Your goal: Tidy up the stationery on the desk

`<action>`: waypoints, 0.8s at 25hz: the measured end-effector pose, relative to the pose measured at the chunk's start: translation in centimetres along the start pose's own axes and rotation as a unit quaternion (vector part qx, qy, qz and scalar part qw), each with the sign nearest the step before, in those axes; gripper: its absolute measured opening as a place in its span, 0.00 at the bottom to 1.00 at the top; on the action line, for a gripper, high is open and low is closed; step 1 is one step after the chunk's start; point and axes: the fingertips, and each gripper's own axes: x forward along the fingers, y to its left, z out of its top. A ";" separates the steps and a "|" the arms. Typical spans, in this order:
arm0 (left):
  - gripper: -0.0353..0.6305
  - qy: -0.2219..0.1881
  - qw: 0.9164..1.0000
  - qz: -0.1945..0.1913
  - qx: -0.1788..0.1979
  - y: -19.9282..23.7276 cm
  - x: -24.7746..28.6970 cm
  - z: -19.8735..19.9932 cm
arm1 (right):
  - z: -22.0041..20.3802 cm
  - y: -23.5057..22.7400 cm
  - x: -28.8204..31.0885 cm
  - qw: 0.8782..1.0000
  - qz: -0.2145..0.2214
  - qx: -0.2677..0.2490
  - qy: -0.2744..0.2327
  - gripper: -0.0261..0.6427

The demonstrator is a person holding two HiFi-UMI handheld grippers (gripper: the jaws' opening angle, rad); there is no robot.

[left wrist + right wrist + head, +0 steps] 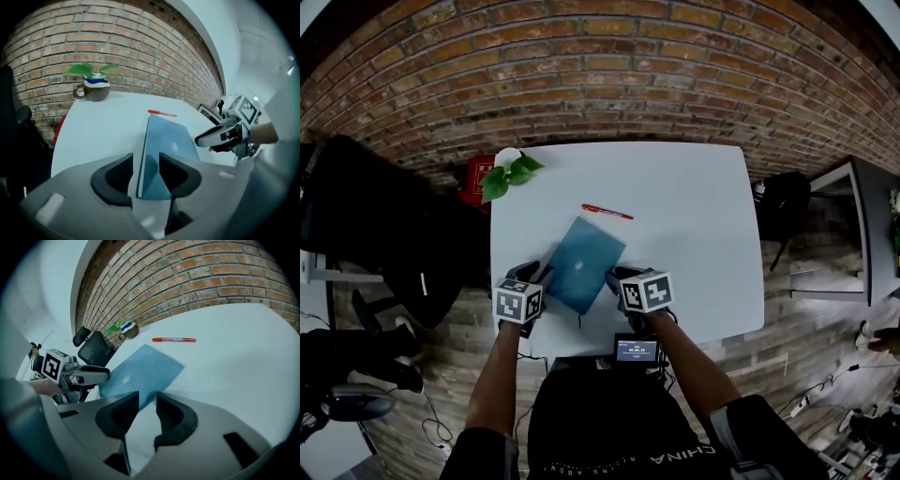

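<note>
A blue notebook [583,262] lies slanted near the front of the white desk [694,234]. A red pen [607,212] lies just behind it. My left gripper [546,276] is at the notebook's left edge. In the left gripper view the notebook [171,140] has its thin edge between the jaws of that gripper [146,161], with a gap on one side, so it is open. My right gripper [615,279] is at the notebook's right edge. In the right gripper view the notebook [140,369] has a corner reaching between the open jaws of that gripper [146,399], and white desk shows in the gap.
A mug with a green plant [508,169] stands at the desk's back left corner, with a red object [473,180] beside it off the edge. A black chair [384,234] is left of the desk. A small screen device [636,352] sits at the front edge.
</note>
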 end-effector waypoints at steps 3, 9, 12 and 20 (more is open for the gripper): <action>0.30 0.032 0.999 -0.008 0.017 -0.5 1.0 -0.9 | -0.3 0.0 0.3 1.000 0.000 0.009 0.002 0.23; 0.29 0.033 0.999 -0.032 -0.011 -2.0 1.4 -1.5 | -0.5 -0.4 0.3 1.000 -0.002 0.019 -0.006 0.23; 0.29 0.036 0.998 -0.039 -0.014 -3.2 1.6 -2.0 | -0.4 -0.9 0.0 1.000 -0.011 0.019 -0.012 0.24; 0.29 0.050 0.995 -0.088 -0.023 -8.3 2.2 -3.4 | -0.1 -3.8 -1.7 0.998 -0.041 0.033 -0.033 0.25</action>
